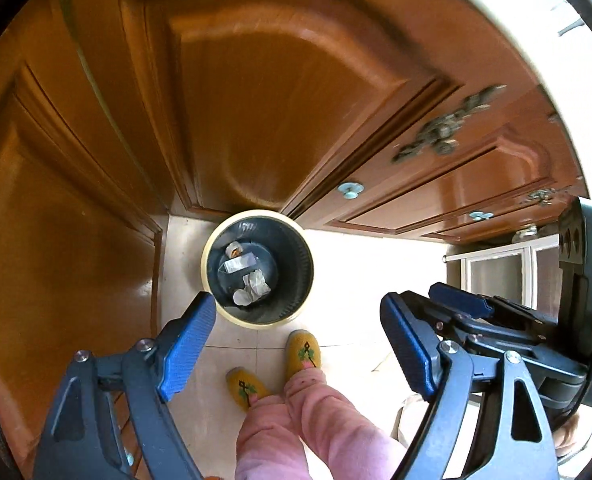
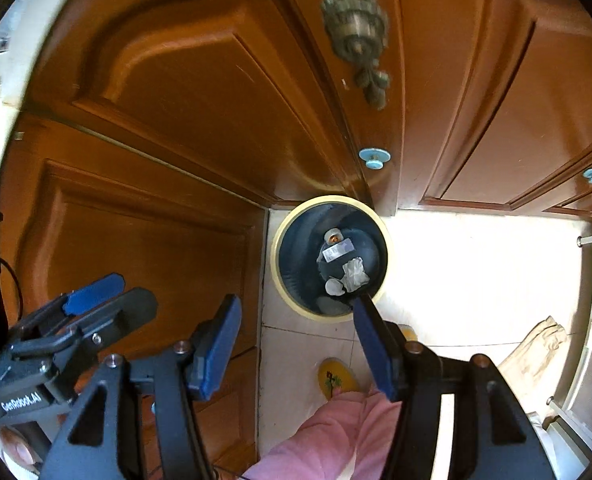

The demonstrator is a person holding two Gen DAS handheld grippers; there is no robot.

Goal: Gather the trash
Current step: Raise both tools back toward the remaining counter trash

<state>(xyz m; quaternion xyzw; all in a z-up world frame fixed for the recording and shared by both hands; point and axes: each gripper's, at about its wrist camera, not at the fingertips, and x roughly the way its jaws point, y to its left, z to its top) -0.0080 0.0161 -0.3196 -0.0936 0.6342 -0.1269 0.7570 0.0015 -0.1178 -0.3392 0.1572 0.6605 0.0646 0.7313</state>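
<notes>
Nearest in both wrist views, the person's pink trouser legs and yellow slippers are standing on the pale tiled floor. The left gripper is hanging above them with its blue-padded fingers spread wide apart and nothing between them. The right gripper is doing the same just to its right, its two fingers likewise standing well apart and holding nothing; each tool is showing at the edge of the other's view. Just beyond the slippers, the round bin with a cream rim and dark liner is sitting on the floor, touching or nearly touching the wooden cupboard doors. The trash is lying at its bottom: a crumpled white tissue, a flat wrapper with a label and a small round piece on the far side. Farther right, pale blue knobs and an ornate metal fitting are showing on the cupboard fronts
</notes>
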